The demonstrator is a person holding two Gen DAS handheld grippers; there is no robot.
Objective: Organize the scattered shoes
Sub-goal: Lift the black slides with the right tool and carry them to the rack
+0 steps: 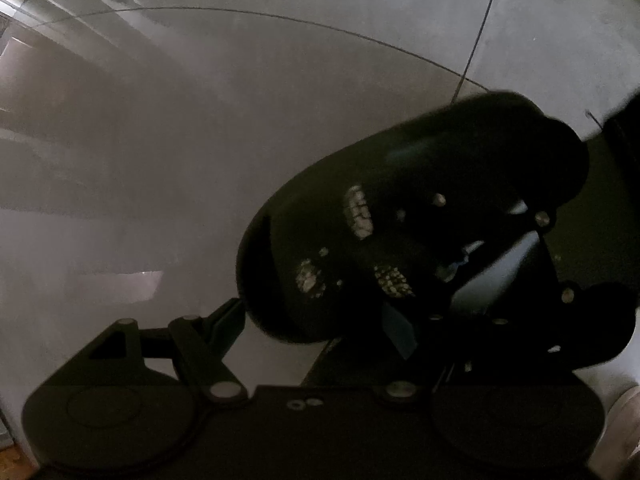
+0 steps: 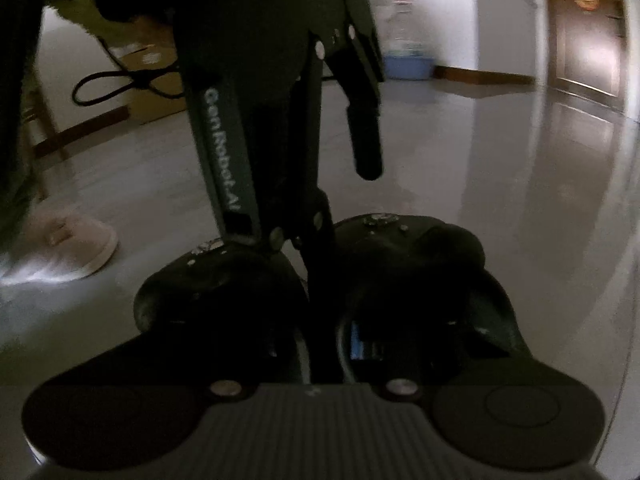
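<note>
In the left wrist view a black shoe (image 1: 360, 232) with small shiny studs lies between the fingers of my left gripper (image 1: 316, 320). The left finger (image 1: 228, 324) sits at the shoe's edge and the right finger (image 1: 398, 334) is against it; the jaws are closed on the shoe. In the right wrist view two black studded shoes stand side by side on the floor: one on the left (image 2: 224, 292), one on the right (image 2: 416, 276). The left gripper (image 2: 280, 236) comes down from above between them. My right gripper's fingers are dark and hidden among the shoes.
A glossy grey tiled floor (image 2: 480, 152) spreads around. A pink slipper (image 2: 76, 248) lies at the left. A cardboard box (image 2: 152, 76) and a black cable loop (image 2: 120, 84) are behind. A blue basin (image 2: 408, 66) stands by the far wall, a brown door (image 2: 588, 32) at the right.
</note>
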